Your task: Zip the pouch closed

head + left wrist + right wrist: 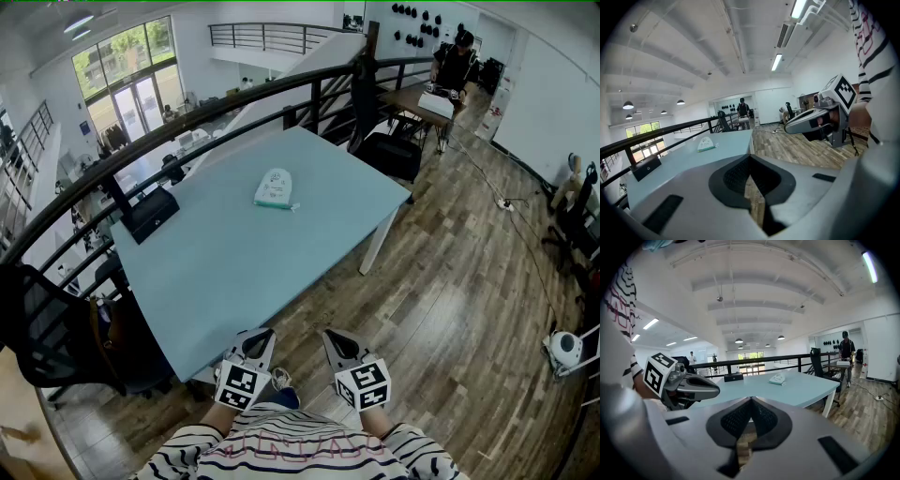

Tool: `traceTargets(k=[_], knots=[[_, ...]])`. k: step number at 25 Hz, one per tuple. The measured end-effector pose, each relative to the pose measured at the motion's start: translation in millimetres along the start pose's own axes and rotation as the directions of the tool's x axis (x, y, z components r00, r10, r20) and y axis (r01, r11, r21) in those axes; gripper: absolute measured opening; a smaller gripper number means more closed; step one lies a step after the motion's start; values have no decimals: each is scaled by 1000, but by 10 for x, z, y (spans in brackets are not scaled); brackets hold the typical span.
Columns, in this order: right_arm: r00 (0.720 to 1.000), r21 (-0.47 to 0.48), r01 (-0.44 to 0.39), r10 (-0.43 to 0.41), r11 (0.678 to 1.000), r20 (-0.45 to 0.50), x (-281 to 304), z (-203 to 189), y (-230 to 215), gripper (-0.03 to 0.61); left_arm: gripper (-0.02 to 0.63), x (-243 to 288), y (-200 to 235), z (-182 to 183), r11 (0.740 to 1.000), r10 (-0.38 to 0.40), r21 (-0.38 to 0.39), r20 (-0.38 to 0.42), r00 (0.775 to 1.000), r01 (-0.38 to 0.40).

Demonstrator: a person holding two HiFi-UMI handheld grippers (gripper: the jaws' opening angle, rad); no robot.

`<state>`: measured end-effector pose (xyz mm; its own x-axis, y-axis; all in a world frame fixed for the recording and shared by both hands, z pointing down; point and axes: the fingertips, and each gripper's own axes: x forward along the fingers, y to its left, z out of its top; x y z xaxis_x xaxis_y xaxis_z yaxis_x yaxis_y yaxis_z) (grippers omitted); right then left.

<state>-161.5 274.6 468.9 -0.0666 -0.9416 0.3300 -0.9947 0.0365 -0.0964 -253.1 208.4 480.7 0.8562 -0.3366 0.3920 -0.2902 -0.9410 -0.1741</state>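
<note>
Pouch [275,188]: small, pale, dome-shaped, teal strip along its near edge. It lies mid-counter, well apart from both tools. Probably soft, light and apt to slide, so pin the fabric beside the zip end and pull the tab. Counter [234,272]: smooth, light blue. Left tool [262,335] and right tool [334,337]: closed, empty.

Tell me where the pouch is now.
In the head view, the pouch lies on the far half of the blue table, right of the black box.
</note>
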Motion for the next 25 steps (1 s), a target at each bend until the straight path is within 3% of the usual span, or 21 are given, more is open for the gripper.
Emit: traceTargets(k=[14, 23, 24, 25], knots=[[1000, 6, 20, -20, 1000, 7, -87, -63, 129, 28, 26, -186, -57, -76, 1000, -1, -15, 21, 1000, 2], [996, 42, 58, -61, 997, 66, 98, 59, -74, 35, 28, -114, 99, -19, 1000, 2, 4, 64, 998, -2], [996, 50, 56, -59, 997, 63, 142, 67, -98, 53, 28, -75, 139, -3, 1000, 3, 0, 68, 998, -3], [997, 59, 54, -57, 997, 60, 187, 76, -119, 116, 29, -36, 182, 19, 1000, 4, -7, 74, 997, -4]])
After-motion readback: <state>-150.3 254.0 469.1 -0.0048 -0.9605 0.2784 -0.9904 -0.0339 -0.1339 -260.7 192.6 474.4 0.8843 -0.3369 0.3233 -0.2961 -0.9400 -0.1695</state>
